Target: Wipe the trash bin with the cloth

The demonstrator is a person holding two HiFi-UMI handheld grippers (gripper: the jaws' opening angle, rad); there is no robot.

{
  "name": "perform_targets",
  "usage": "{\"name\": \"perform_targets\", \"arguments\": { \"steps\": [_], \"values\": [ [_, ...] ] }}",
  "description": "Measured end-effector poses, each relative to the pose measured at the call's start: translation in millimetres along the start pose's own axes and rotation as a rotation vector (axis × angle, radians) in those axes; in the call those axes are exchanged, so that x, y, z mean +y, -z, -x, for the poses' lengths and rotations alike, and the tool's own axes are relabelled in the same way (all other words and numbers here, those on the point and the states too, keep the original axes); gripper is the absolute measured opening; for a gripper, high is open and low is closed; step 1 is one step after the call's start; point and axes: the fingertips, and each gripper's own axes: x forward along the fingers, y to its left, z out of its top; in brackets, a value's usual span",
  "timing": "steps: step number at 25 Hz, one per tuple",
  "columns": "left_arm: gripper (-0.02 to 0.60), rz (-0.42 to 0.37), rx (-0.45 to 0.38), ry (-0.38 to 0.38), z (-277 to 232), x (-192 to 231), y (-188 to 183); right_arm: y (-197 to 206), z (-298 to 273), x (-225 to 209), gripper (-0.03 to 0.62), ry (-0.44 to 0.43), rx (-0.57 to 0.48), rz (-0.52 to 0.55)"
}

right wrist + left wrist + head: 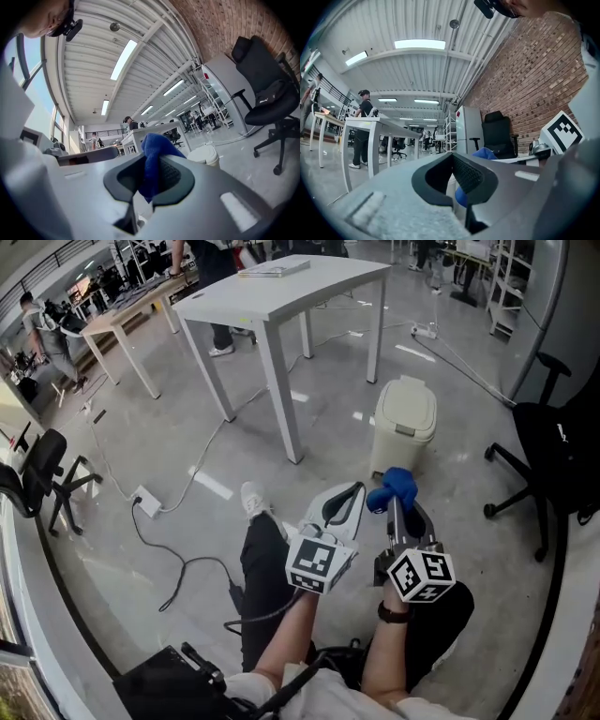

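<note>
Right gripper view: right gripper [147, 197] pinches a soft, limp cloth [154, 150]; the bin [206, 154] ahead looks light, likely to slide. Left gripper [459, 204] closed, empty.

Beige trash bin [405, 423] upright on floor [309, 418], lid shut, blue cloth [394, 487] bunched in rt hand-held gripper [397, 504]

Left tool [357, 489] closed empty, right tool [395, 500] clamped, side by side.
</note>
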Motion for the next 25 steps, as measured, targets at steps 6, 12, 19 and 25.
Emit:
{"name": "perform_targets", "arguments": {
  "steps": [6,12,19,25],
  "values": [
    [-0.003,0.032,-0.018,0.006,-55,45,0,-22,-64,-2,0.042,-0.023,-0.028,0.039],
    [-0.003,0.015,-0.019,0.042,-101,84,1,-28,-118,-21,0.043,0.025,-0.034,0.042],
    [-0.003,-0.016,-0.032,0.131,-146,119,-3,-39,-171,-30,0.043,0.084,-0.085,0.030],
    [-0.003,-0.017,-0.050,0.203,-173,149,-13,-53,-198,-31,0.043,0.161,-0.144,0.036]
  ]
}}
